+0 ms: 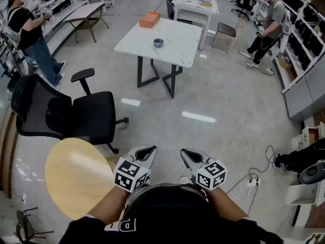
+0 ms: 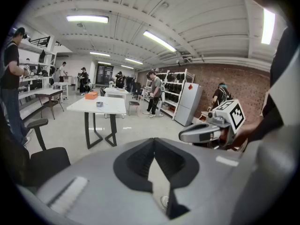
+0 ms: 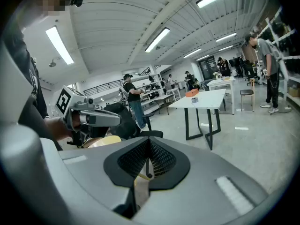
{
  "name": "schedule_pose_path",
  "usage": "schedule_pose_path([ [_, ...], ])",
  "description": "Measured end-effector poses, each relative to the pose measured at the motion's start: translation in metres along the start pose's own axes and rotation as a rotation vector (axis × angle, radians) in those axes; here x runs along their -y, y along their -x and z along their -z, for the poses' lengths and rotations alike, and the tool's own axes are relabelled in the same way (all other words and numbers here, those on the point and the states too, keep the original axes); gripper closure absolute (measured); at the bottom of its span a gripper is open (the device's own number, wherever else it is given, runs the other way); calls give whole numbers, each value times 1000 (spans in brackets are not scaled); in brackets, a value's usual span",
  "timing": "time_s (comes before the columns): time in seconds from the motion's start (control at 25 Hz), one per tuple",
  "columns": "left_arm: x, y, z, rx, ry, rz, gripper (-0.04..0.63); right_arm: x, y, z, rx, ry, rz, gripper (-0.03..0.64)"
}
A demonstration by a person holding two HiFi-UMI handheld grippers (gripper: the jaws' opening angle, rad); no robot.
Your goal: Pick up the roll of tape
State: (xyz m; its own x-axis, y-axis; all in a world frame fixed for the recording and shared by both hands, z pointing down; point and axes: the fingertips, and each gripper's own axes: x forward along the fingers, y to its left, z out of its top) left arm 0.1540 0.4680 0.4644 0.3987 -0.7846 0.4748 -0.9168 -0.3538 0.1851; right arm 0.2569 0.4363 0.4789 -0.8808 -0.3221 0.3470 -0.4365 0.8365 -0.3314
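Note:
The roll of tape (image 1: 158, 42) is a small dark blue-grey ring on a white table (image 1: 177, 47) far ahead of me. It also shows as a small ring (image 2: 99, 104) in the left gripper view and as a speck (image 3: 194, 99) in the right gripper view. My left gripper (image 1: 147, 150) and right gripper (image 1: 188, 154) are held side by side close to my body, well short of the table. The left gripper (image 2: 153, 142) has its jaws closed tip to tip on nothing. So does the right gripper (image 3: 149, 142).
An orange box (image 1: 150, 20) lies at the table's far end. A black office chair (image 1: 76, 113) and a round wooden table (image 1: 76, 174) stand at my left. Cables and a power strip (image 1: 251, 182) lie on the floor to my right. People stand by shelves on both sides.

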Motion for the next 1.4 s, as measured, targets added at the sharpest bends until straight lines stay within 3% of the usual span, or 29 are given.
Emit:
schedule_pose_path([
  [0.4, 11, -2, -2, 1, -9, -12, 537, 7, 13, -2, 7, 10, -1, 621],
  [1.4, 61, -30, 3, 15, 79, -146, 537, 51, 57, 11, -12, -19, -71, 621],
])
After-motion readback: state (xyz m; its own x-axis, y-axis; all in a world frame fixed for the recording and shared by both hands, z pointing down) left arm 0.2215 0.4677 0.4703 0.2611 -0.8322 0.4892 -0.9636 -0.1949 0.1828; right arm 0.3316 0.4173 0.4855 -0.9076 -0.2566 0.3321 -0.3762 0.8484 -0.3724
